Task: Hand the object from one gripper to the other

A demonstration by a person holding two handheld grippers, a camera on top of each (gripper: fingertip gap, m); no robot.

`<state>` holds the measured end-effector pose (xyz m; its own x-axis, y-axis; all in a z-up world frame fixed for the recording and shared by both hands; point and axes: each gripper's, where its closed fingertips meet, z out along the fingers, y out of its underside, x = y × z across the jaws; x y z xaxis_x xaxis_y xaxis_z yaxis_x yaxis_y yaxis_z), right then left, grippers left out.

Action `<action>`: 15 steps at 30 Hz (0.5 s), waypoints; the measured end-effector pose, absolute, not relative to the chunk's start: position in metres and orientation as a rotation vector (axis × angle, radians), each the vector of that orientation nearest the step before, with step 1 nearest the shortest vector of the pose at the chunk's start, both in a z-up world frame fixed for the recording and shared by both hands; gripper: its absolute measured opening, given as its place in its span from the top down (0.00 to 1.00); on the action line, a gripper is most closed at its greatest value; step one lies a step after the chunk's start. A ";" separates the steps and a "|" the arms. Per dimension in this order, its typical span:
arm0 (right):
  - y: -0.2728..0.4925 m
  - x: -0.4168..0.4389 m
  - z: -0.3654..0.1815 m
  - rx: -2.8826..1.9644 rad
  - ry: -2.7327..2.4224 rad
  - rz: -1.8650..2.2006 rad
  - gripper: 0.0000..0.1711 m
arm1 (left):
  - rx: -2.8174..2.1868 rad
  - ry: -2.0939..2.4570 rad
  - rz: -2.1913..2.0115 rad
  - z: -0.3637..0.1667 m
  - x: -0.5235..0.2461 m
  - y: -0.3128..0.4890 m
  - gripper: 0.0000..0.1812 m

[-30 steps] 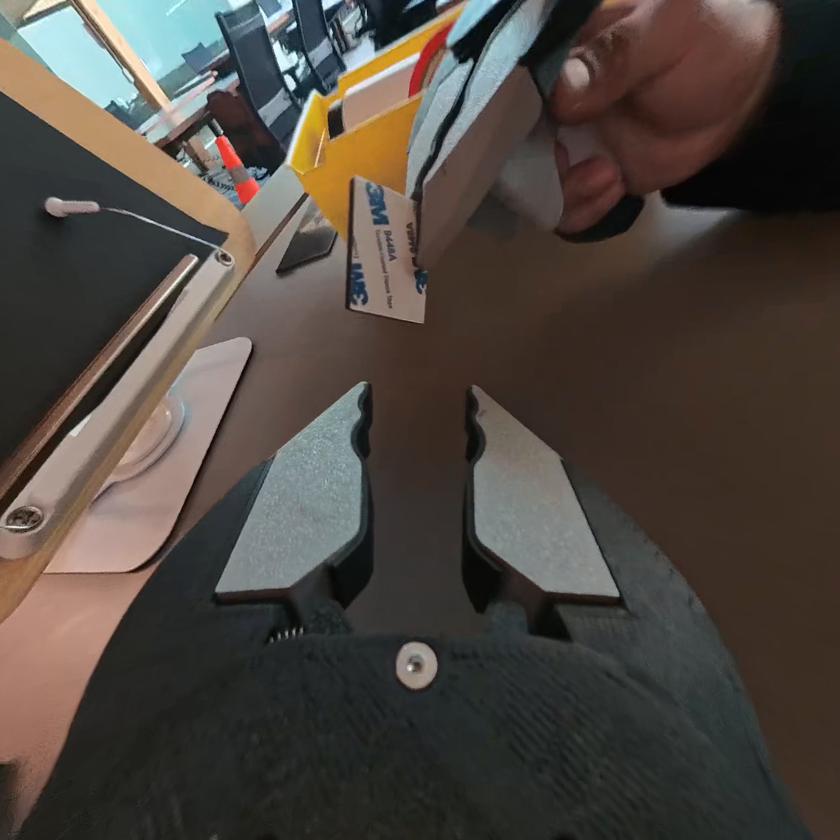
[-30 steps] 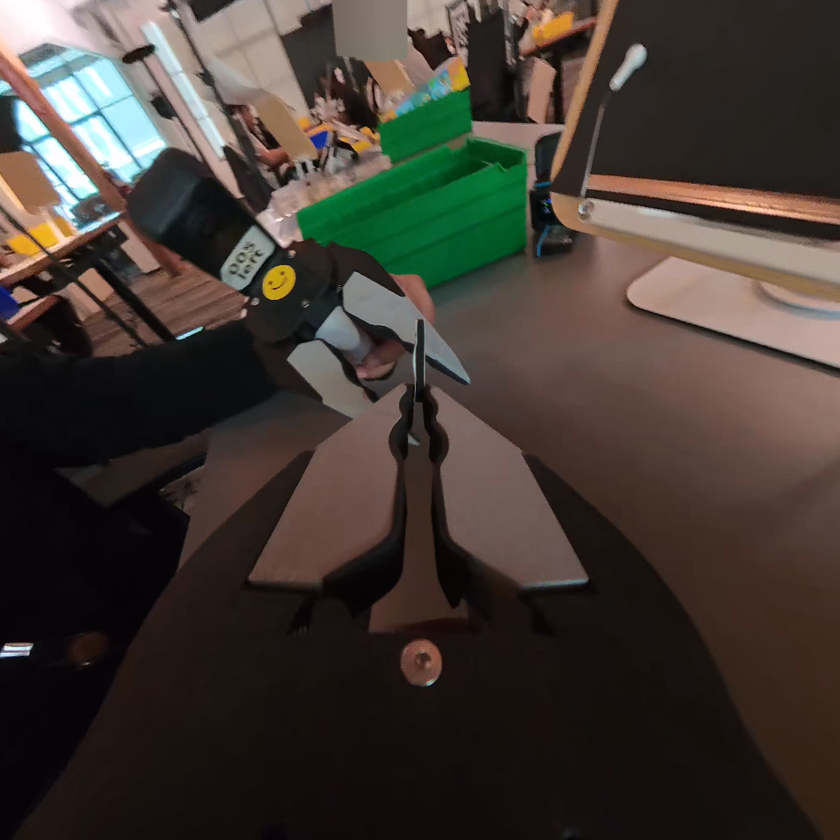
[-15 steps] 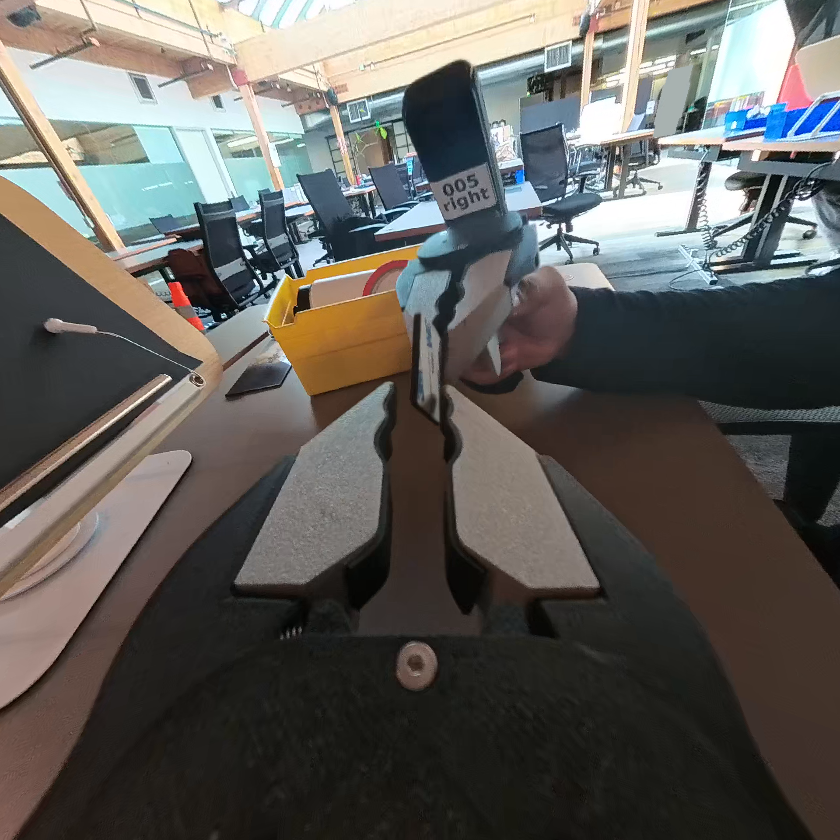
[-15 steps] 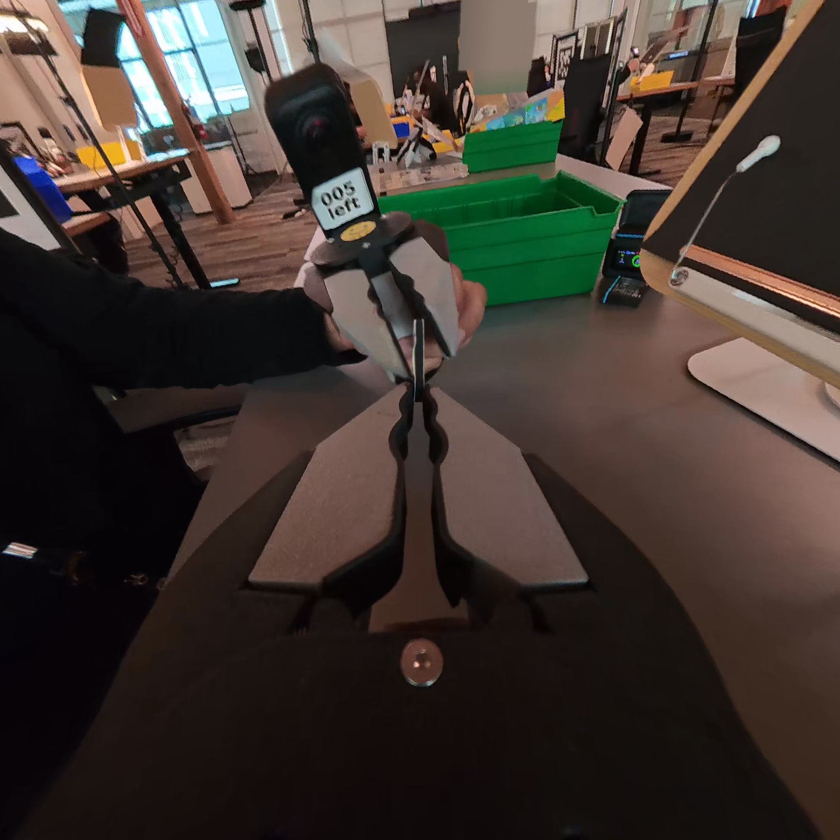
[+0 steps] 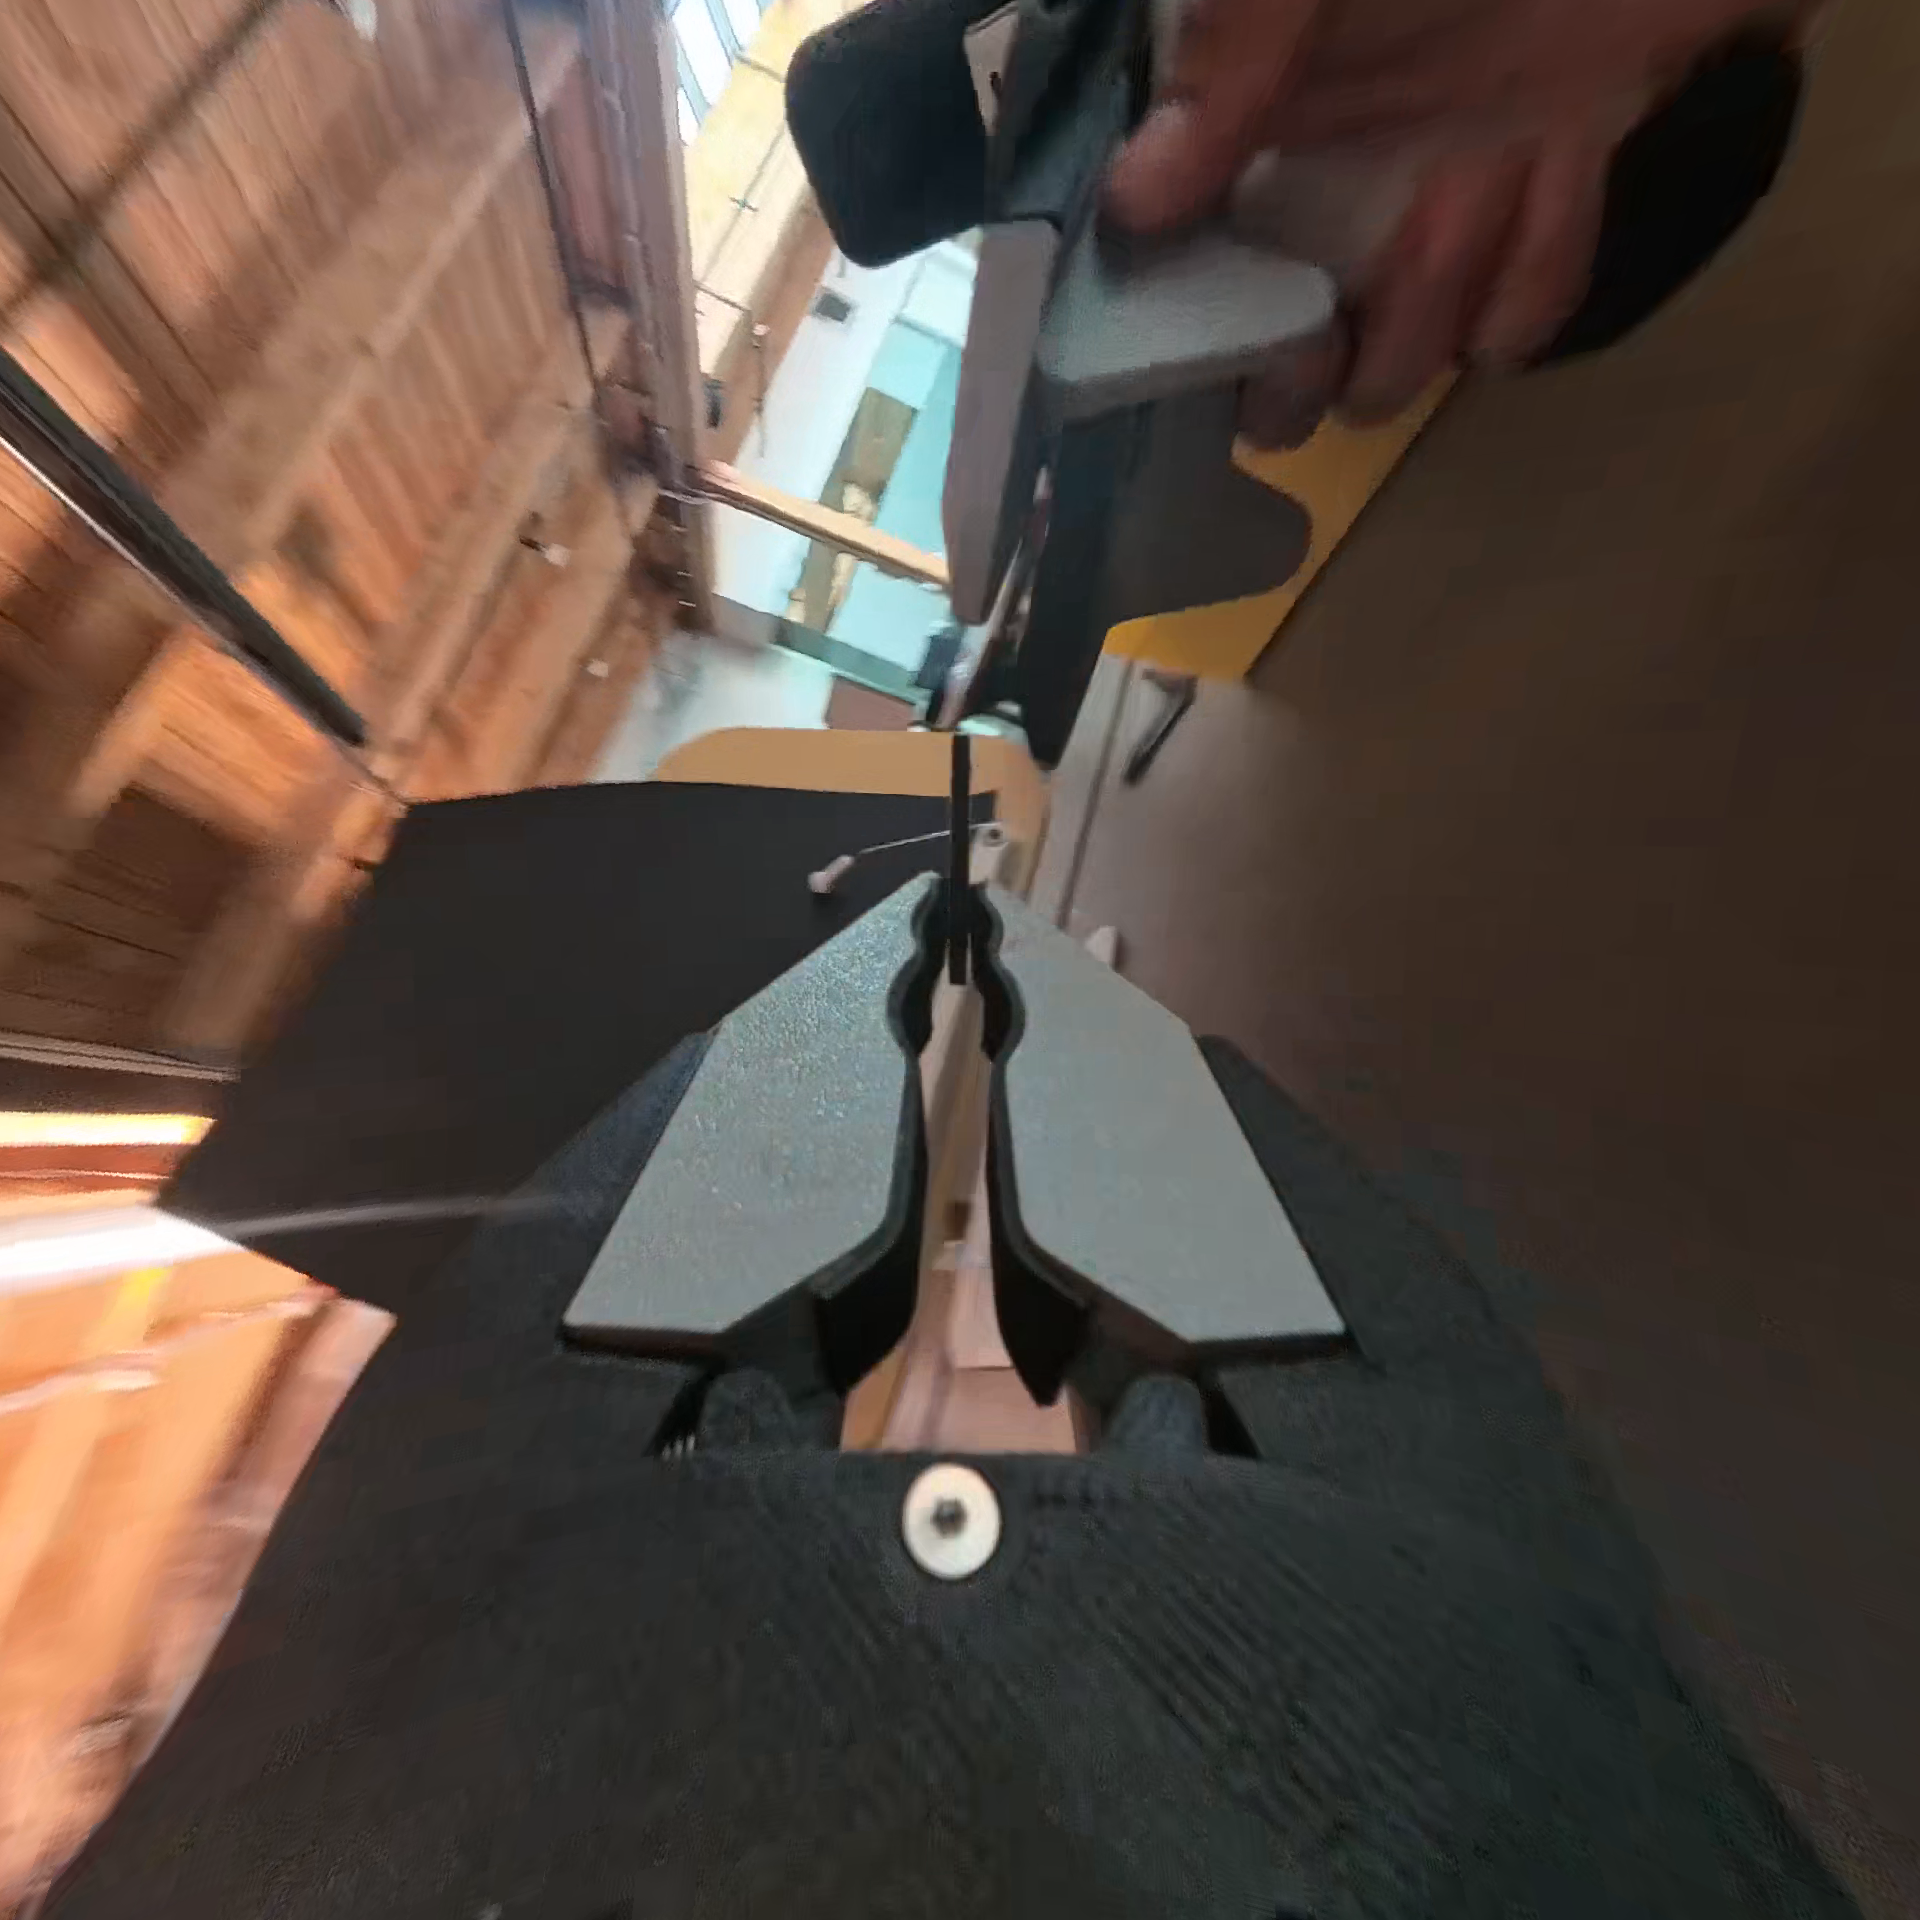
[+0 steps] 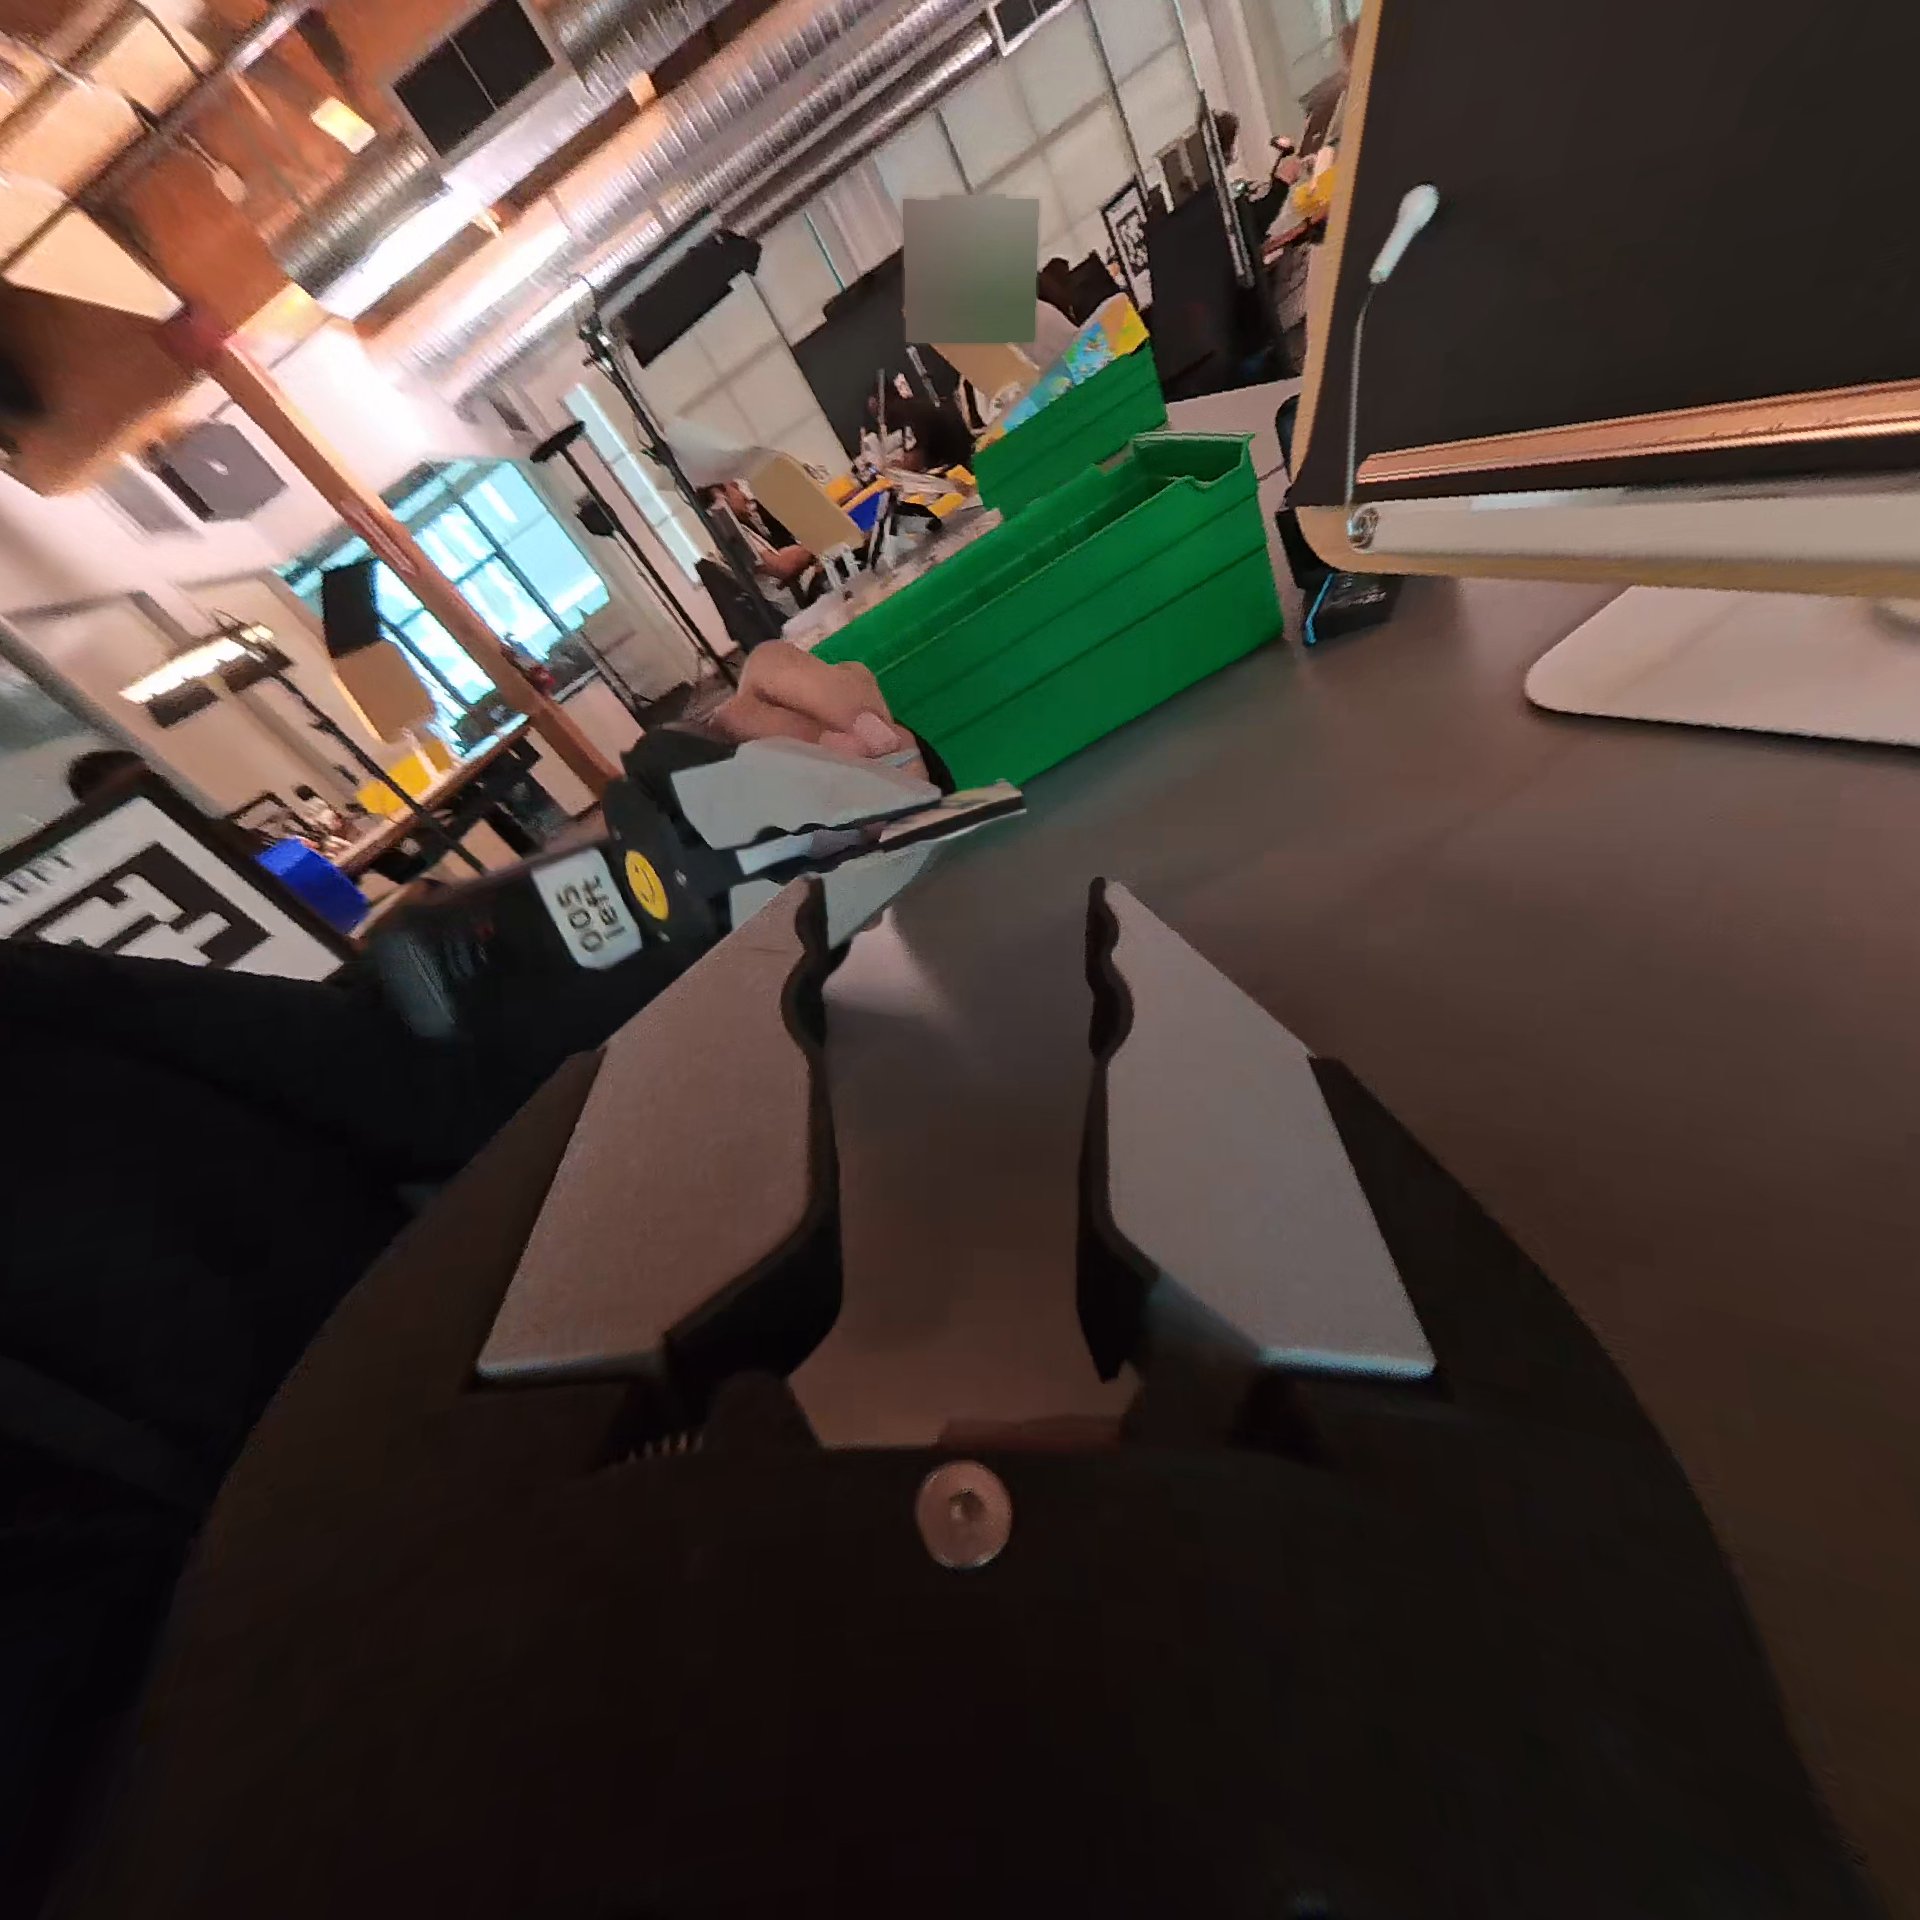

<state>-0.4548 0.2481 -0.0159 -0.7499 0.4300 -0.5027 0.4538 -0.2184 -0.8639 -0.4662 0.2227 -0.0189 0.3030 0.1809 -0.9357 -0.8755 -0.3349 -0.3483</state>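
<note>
flat thin card-like object point(image 5: 959, 831), dark and seen edge-on in the left wrist view, is pinched at the very tips of the left gripper point(image 5: 957, 914), whose grey fingers are closed on it. in the right wrist view the same piece point(image 6: 951, 814) juts out flat from the left gripper point(image 6: 831, 826), held in the air above the dark brown tabletop point(image 6: 1455, 935) and level with it. the right gripper point(image 6: 951, 914) stands well open with nothing between its fingers, just beside the object but apart from it. judging by this, the hand-over itself looks done and the step in hand is parting the two. what is left is for the right gripper to draw clear without brushing the card. a green plastic bin point(image 6: 1091, 613) sits toward the far edge of the tabletop.
</note>
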 end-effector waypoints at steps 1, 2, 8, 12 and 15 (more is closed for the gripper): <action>0.247 -0.455 -0.016 1.105 1.933 -2.168 0.73 | -1.493 0.706 1.332 -0.018 -0.467 0.222 1.00; 0.246 -0.454 -0.017 1.108 1.917 -2.159 0.73 | -1.470 0.741 1.395 -0.017 -0.467 0.222 1.00; 0.237 -0.453 -0.023 1.100 1.815 -2.092 0.73 | -1.397 0.892 1.552 -0.021 -0.458 0.228 0.99; 0.229 -0.445 -0.025 1.037 1.843 -2.052 0.86 | -1.372 0.941 1.568 -0.025 -0.449 0.233 0.99; 0.233 -0.447 -0.026 1.056 1.916 -2.068 1.00 | -1.420 0.874 1.476 -0.029 -0.451 0.234 0.94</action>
